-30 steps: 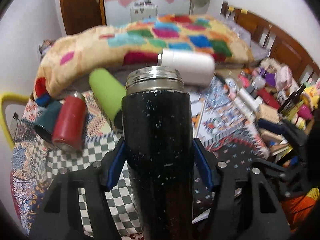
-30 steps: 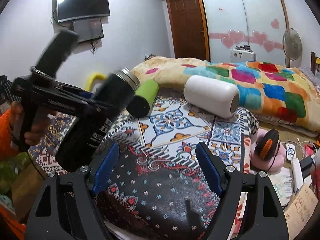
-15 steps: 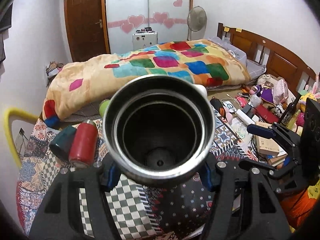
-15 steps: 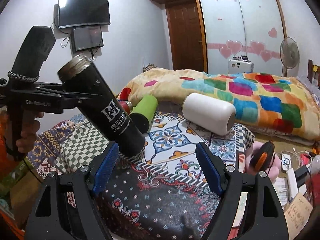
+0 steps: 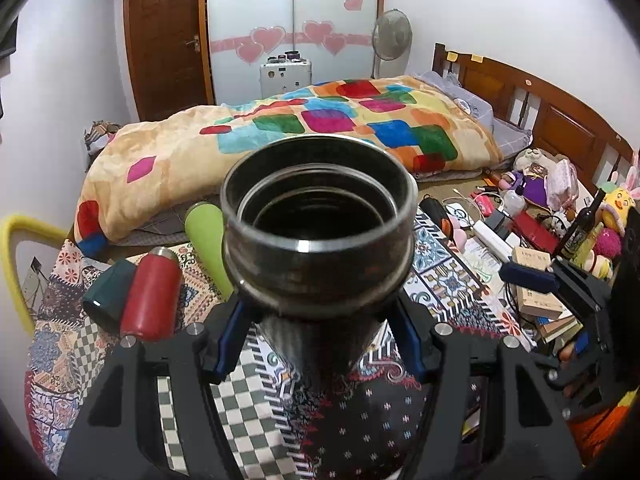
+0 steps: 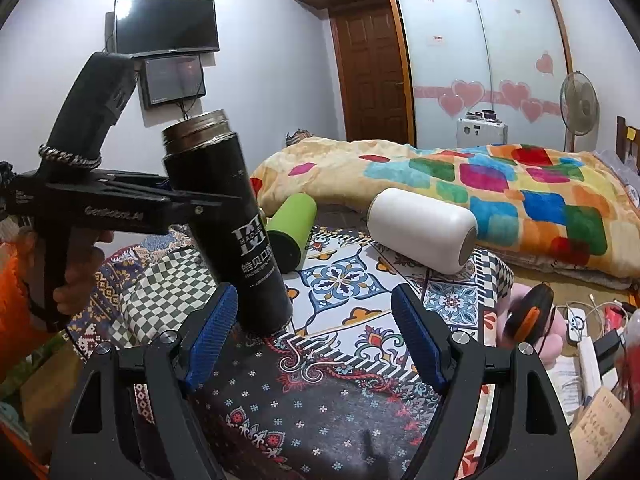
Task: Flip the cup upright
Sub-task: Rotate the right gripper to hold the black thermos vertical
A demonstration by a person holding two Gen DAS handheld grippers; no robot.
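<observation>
A black steel flask (image 6: 232, 220) stands nearly upright, tilted slightly, its base on the patterned cloth (image 6: 340, 280). Its open mouth fills the left wrist view (image 5: 318, 216). My left gripper (image 5: 316, 340) is shut on the flask's body; it also shows in the right wrist view (image 6: 200, 204), gripping the flask's upper part from the left. My right gripper (image 6: 312, 336) is open and empty, low over the cloth just right of the flask's base.
A green cup (image 6: 292, 224), a white cup (image 6: 420, 228), a red cup (image 5: 152, 292) and a dark teal cup (image 5: 106, 296) lie on their sides on the cloth. A bed with a colourful blanket (image 6: 480, 184) lies behind. Clutter (image 5: 532, 240) lies at the right.
My left gripper has swung the black flask from lying tilted to almost upright and lowered its base onto the cloth. My right gripper has stayed open and about still.
</observation>
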